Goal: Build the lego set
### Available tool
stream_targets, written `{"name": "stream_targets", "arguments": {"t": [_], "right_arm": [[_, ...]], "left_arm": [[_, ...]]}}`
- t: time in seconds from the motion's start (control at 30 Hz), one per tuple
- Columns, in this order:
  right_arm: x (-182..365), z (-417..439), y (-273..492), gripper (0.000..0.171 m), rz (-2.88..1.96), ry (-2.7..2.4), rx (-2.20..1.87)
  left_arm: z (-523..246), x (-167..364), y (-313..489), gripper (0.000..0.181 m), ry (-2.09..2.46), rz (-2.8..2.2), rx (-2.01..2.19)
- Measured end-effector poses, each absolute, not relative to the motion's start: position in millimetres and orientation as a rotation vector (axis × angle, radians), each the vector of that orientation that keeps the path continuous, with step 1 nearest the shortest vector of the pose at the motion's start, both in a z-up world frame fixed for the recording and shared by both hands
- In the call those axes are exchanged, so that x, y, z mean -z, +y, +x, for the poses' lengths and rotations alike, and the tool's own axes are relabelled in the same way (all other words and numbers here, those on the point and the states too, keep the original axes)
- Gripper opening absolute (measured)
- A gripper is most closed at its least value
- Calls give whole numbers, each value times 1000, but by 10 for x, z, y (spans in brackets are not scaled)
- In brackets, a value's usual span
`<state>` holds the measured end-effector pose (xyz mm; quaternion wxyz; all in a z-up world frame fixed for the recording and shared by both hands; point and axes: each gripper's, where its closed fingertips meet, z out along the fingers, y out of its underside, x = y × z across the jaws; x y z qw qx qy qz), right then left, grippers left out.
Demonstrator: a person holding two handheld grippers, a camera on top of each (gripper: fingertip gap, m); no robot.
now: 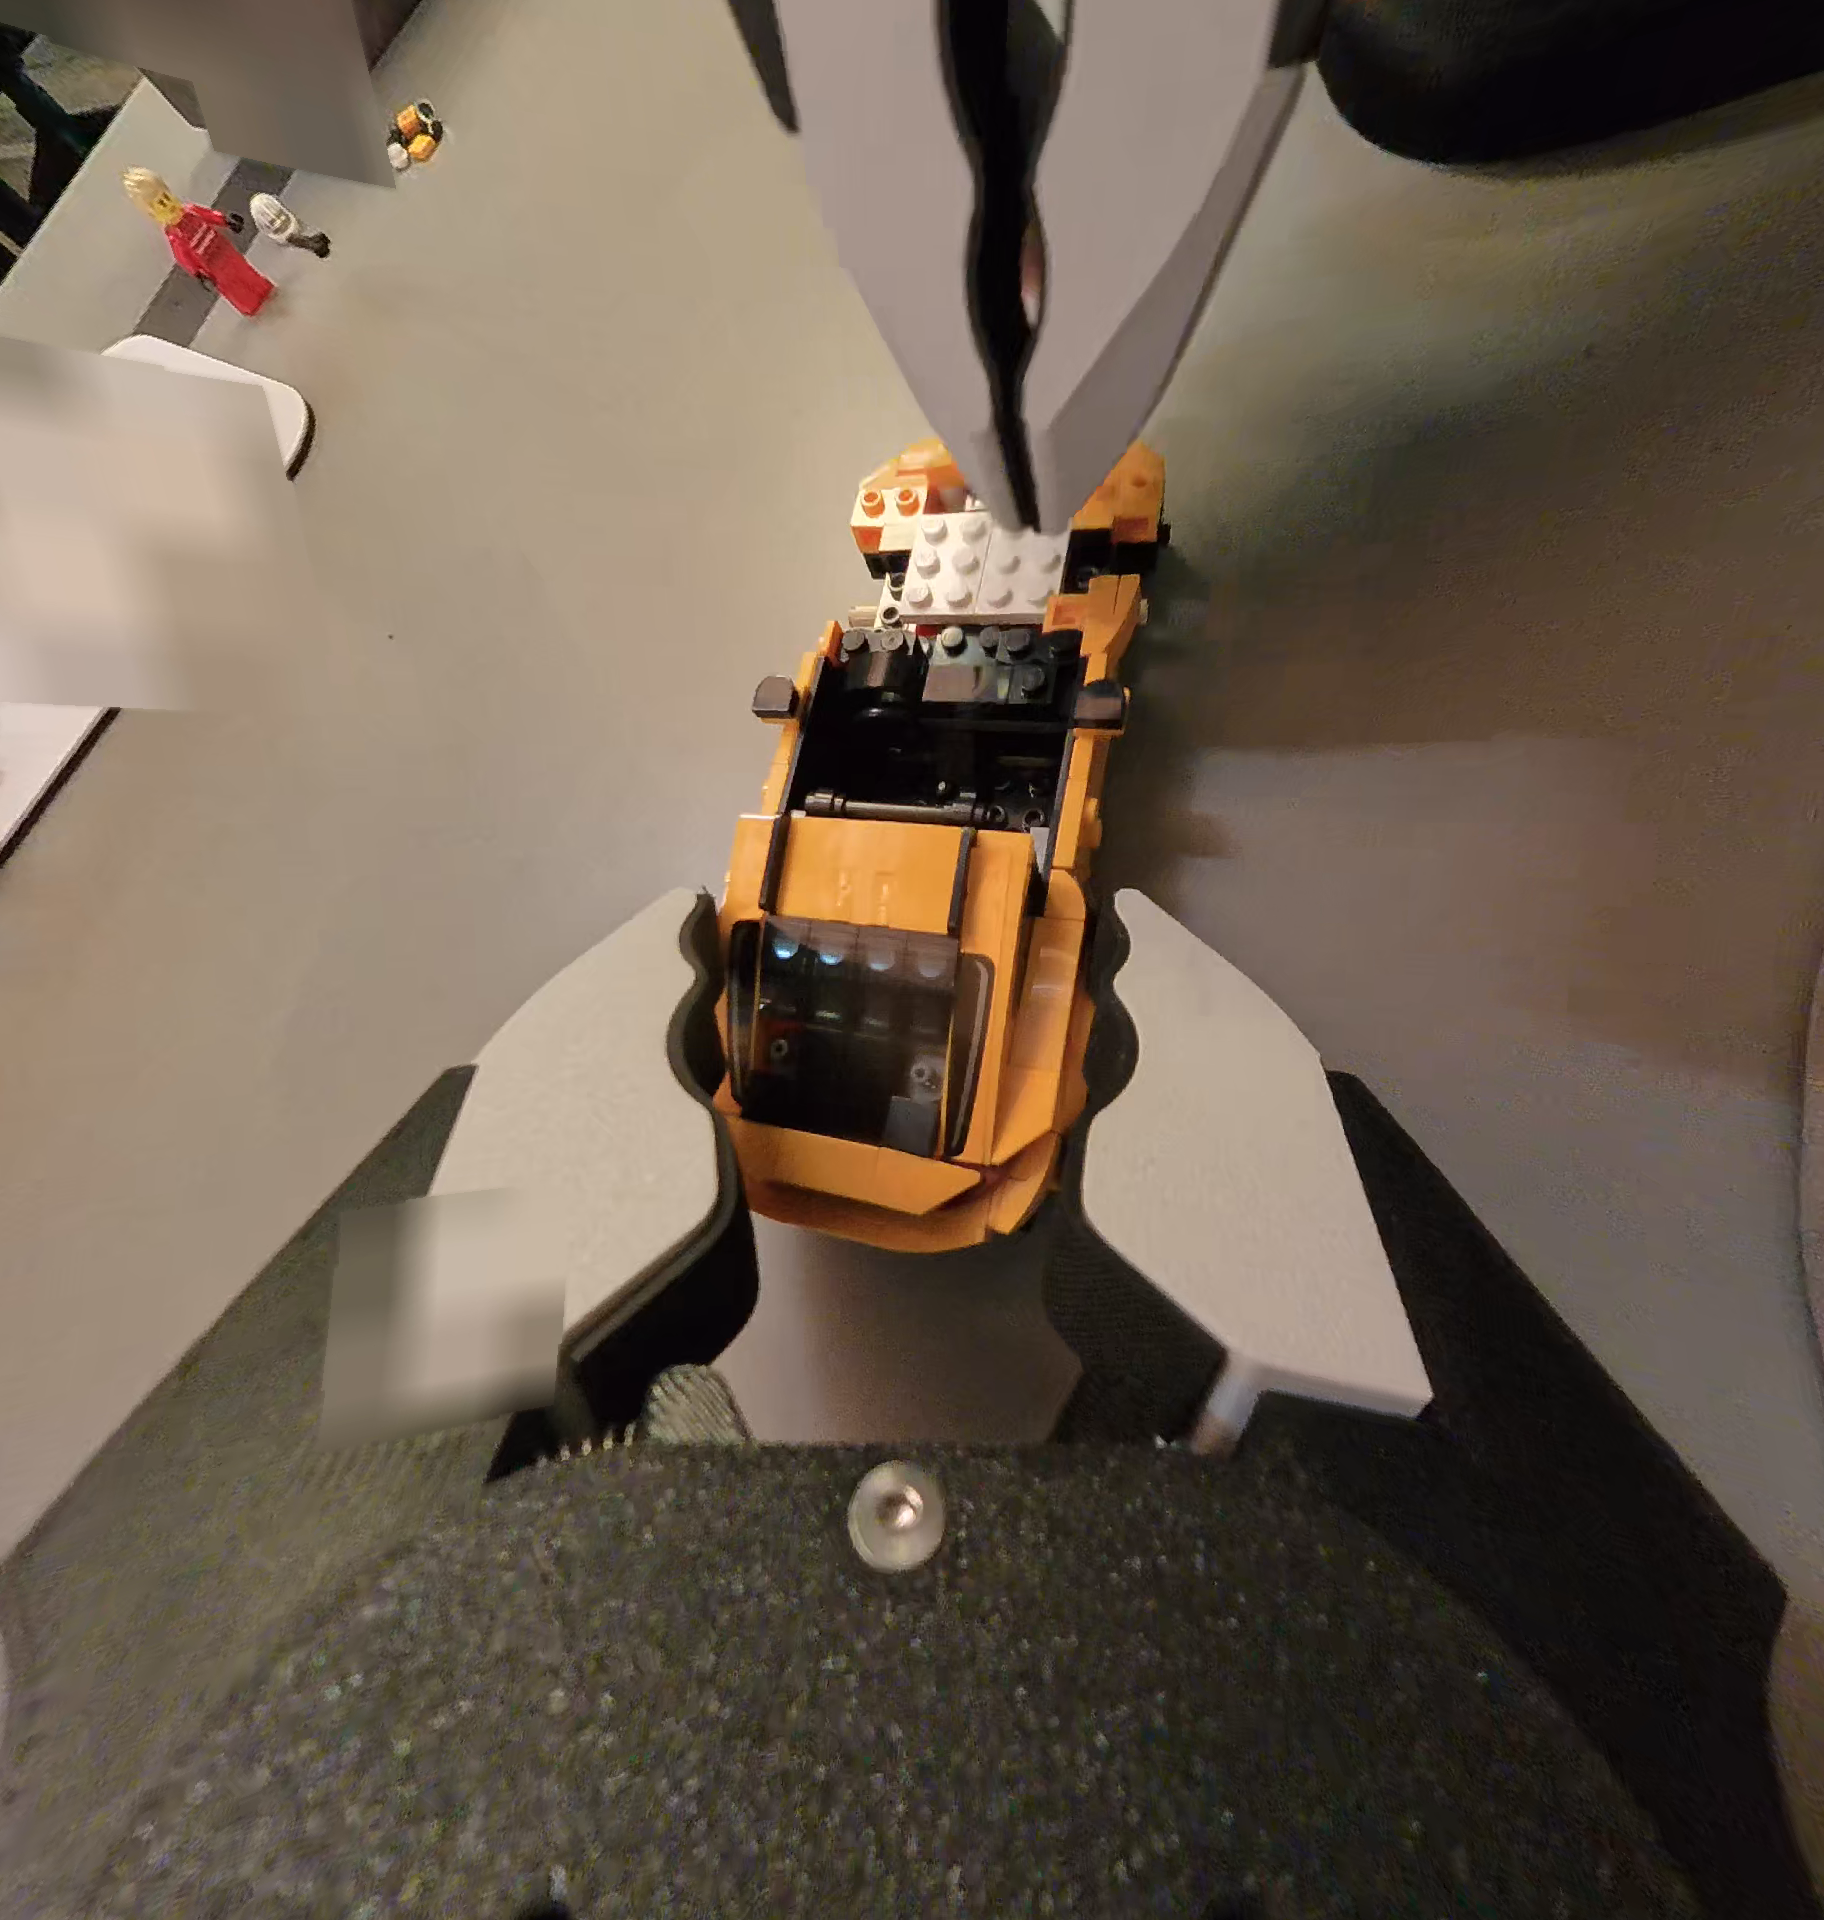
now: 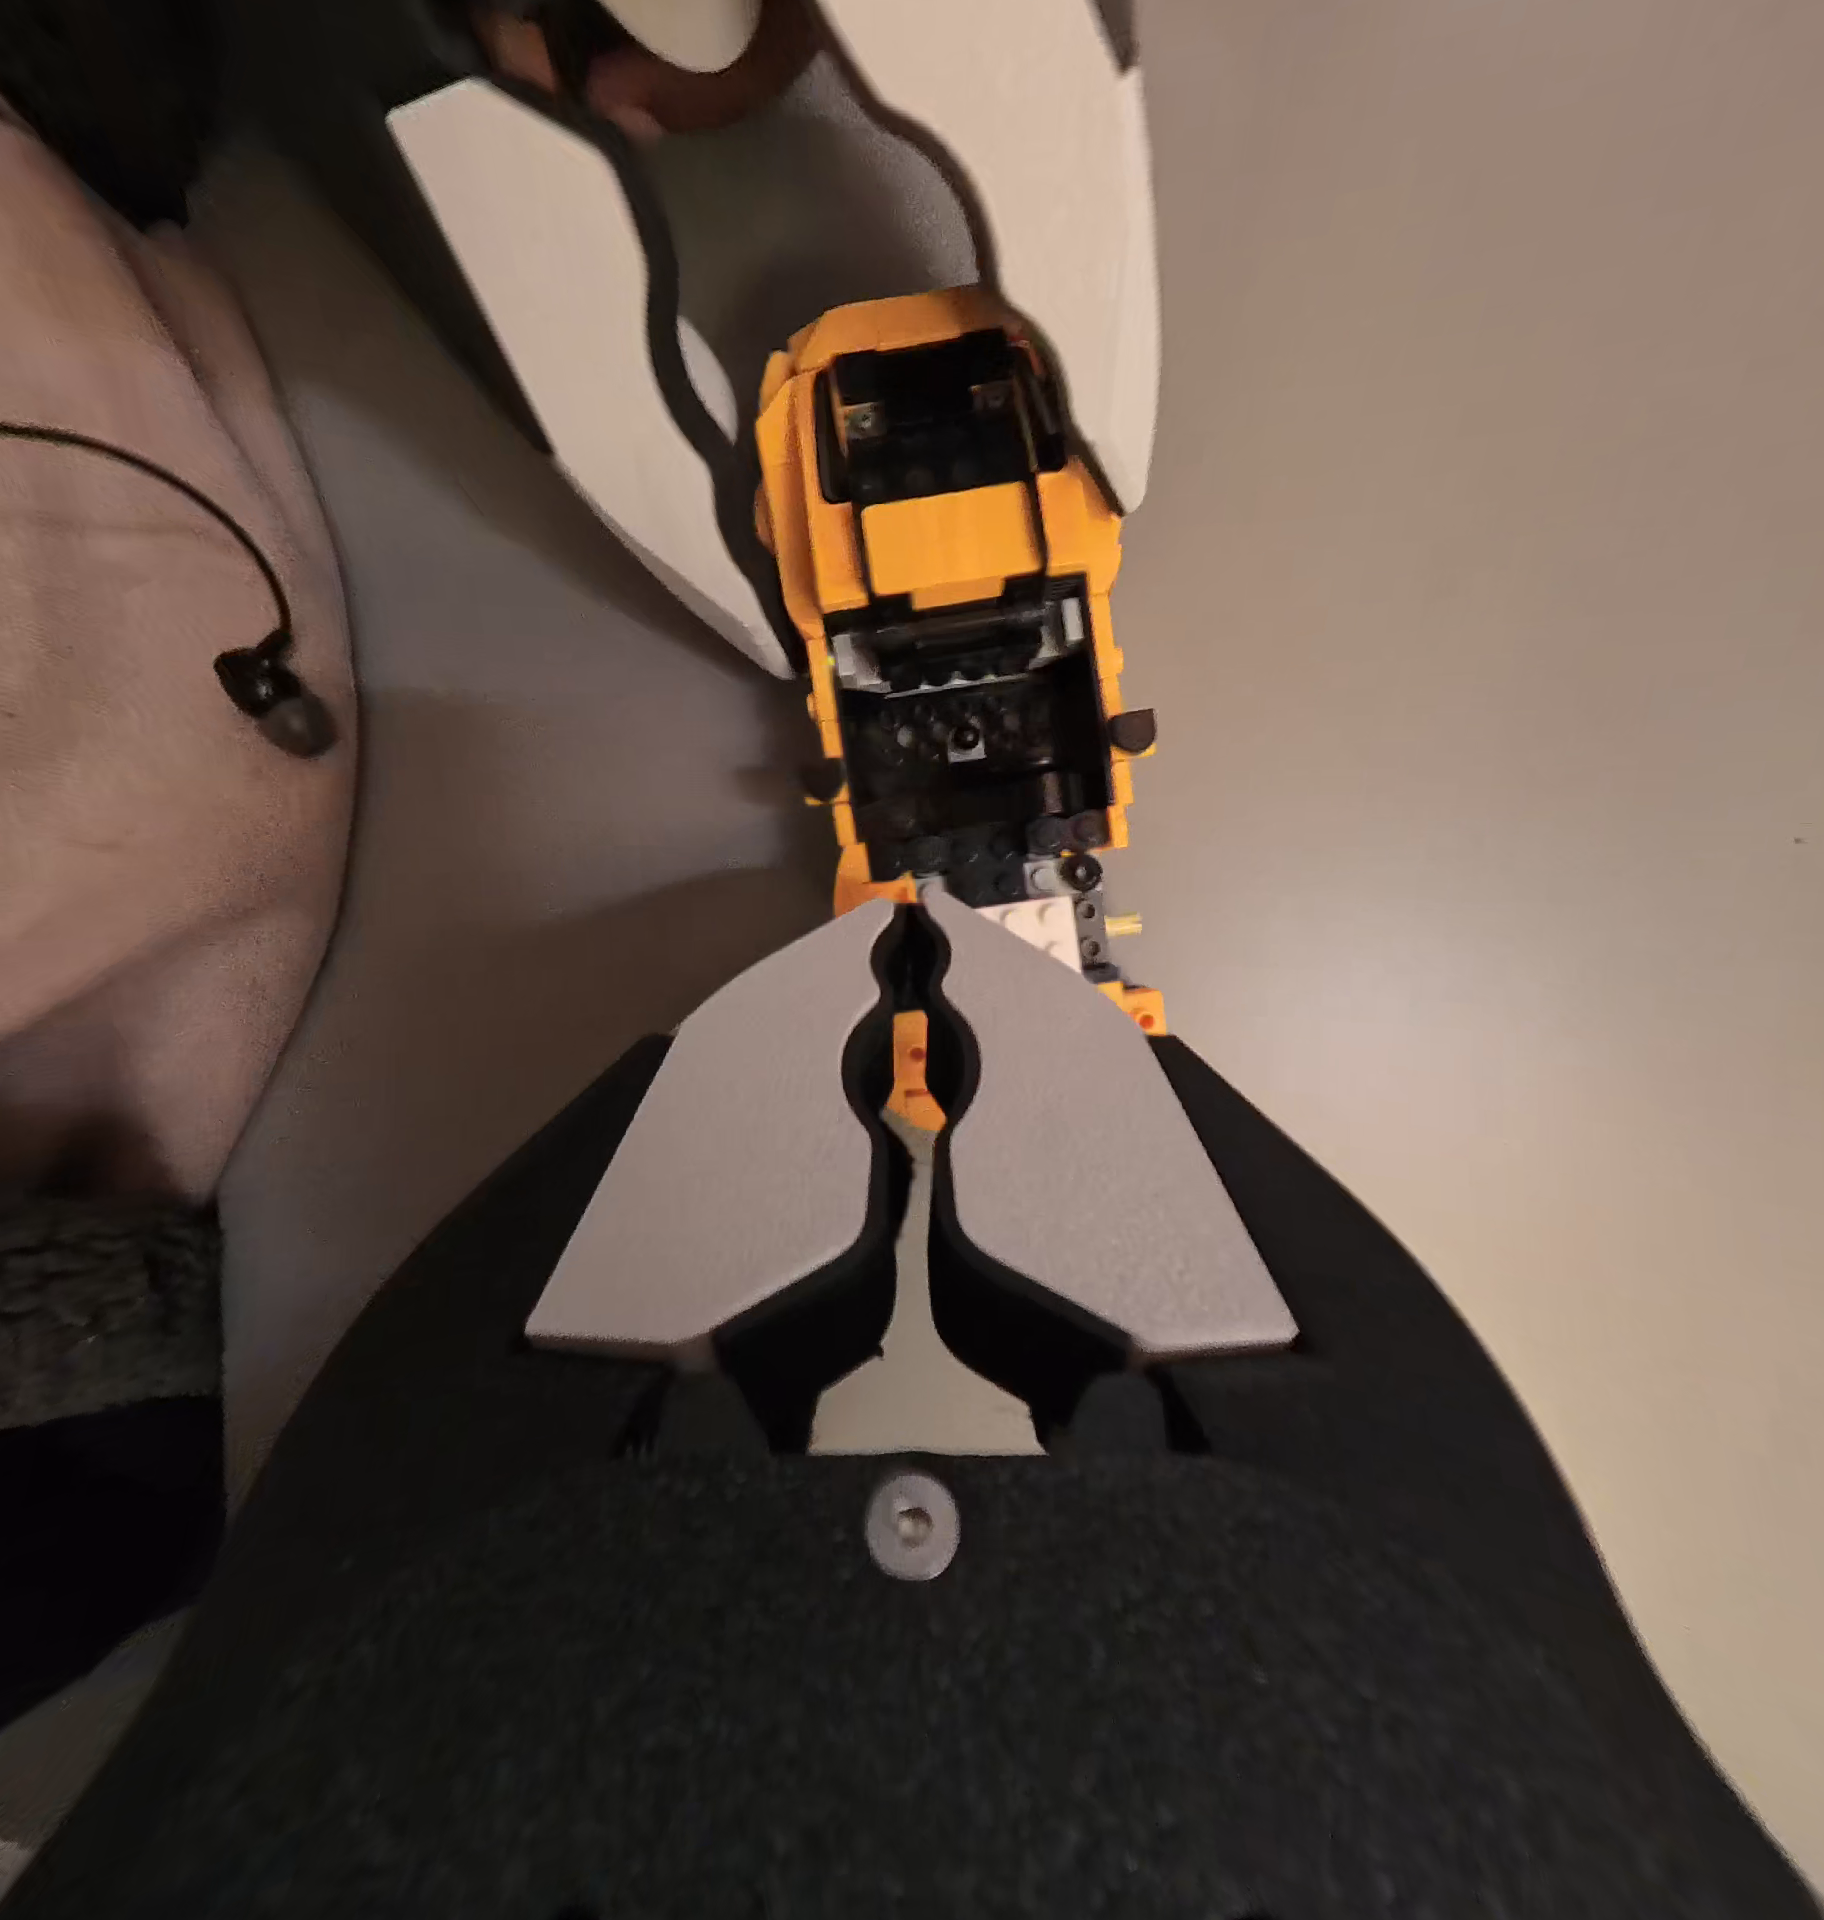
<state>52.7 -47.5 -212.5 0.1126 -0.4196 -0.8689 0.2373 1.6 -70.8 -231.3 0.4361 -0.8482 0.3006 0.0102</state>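
The left gripper had its jaws clamped on the near end of the orange toy car, one grey finger pressed against each side of the body beside the dark tinted window. The car sat on the grey table, its length running away from that camera. Past the window lay the orange roof panel, then the open black cockpit, and beyond that a patch of light grey studded plates at the far end.

There the right gripper came down from above, its jaws drawn together with only a thin gap, the tips meeting just at the edge of the grey plates. In the right wrist view those tips covered the car's near end, and whether a small piece sat between them could not be told.

Farther off, near the table's far left corner, a small figure in red lay on its back, with a few loose pieces close by.
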Motion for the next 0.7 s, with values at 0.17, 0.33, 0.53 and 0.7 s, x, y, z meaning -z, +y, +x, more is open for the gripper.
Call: {"name": "stream_targets", "arguments": {"t": [0.17,0.33,0.53,0.7], "right_arm": [[2238,609,-617,28,-1202,-2578,-681],[2254,569,-580,9,-1156,-2568,-610],[2267,566,-586,7,-1152,-2592,-586],[2261,571,-598,7,-1164,-2584,-603]], "left_arm": [[19,2312,-710,68,750,-2107,-28],[22,2311,-715,68,751,-2107,-29],[24,2313,-722,68,752,-2107,-30],[28,2313,-729,68,763,-2102,-25]]}}
